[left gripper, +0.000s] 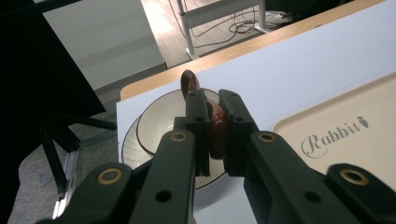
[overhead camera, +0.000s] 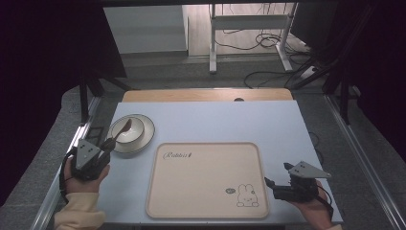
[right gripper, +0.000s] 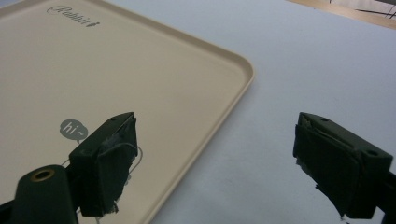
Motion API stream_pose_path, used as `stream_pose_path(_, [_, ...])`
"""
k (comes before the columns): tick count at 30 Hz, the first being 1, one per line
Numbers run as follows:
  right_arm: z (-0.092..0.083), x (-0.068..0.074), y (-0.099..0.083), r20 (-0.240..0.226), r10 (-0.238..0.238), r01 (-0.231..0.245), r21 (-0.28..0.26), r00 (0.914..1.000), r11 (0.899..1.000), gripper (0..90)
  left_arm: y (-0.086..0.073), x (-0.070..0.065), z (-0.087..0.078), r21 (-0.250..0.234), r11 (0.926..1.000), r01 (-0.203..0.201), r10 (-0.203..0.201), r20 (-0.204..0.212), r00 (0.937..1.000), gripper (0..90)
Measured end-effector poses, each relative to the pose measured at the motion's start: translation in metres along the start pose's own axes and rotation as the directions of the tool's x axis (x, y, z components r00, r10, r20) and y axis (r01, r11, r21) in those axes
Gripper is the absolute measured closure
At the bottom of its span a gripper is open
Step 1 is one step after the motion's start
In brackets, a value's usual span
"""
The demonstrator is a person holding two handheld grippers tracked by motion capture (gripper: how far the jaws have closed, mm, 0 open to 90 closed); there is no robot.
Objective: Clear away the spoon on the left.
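Beyond the far edge of my bench (overhead camera: 287,124) I see a white metal stand (overhead camera: 249,28) on the floor, with dark cables (overhead camera: 268,43) trailing around its feet toward the right. A pale panel (overhead camera: 143,28) stands at far left, and black curtains (overhead camera: 48,48) close both sides.

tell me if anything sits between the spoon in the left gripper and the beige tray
Nothing visible does. The left gripper is shut on the brown spoon over the bowl, and the strip of table between the plate and the tray is bare. The tray's surface holds nothing.
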State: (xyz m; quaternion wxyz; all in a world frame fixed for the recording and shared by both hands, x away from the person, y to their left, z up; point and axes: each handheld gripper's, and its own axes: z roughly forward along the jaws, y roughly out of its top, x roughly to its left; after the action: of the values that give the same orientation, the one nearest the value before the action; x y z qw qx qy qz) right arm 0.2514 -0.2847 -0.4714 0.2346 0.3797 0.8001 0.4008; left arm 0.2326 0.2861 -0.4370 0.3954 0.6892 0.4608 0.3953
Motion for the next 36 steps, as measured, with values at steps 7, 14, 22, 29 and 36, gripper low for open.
stream_pose_path(7, [0.0,0.0,0.0,0.001,-0.002,0.002,0.002,1.0,1.0,13.9,0.002,0.0,-0.006,-0.013,0.9999,0.005,-0.005,0.003,1.0,84.0])
stream_pose_path(14, [0.0,0.001,0.0,0.004,-0.004,0.004,-0.001,1.0,1.0,13.9,0.004,-0.001,-0.01,-0.023,0.9997,0.004,-0.004,0.004,1.0,84.0])
stream_pose_path(22, [0.0,0.001,0.0,0.004,-0.005,0.005,-0.002,1.0,1.0,13.9,0.005,-0.003,-0.014,-0.03,0.9996,-0.001,0.001,0.013,0.9999,84.0])
stream_pose_path(29, [0.0,0.001,0.0,0.003,-0.005,0.005,-0.004,1.0,1.0,13.9,0.006,-0.012,-0.015,-0.024,0.9991,-0.034,0.035,0.026,0.9991,84.0])
stream_pose_path(36, [0.0,0.001,0.0,0.002,-0.005,0.005,-0.004,1.0,1.0,13.9,0.008,-0.019,-0.014,-0.031,0.9989,-0.035,0.037,0.057,0.9977,84.0])
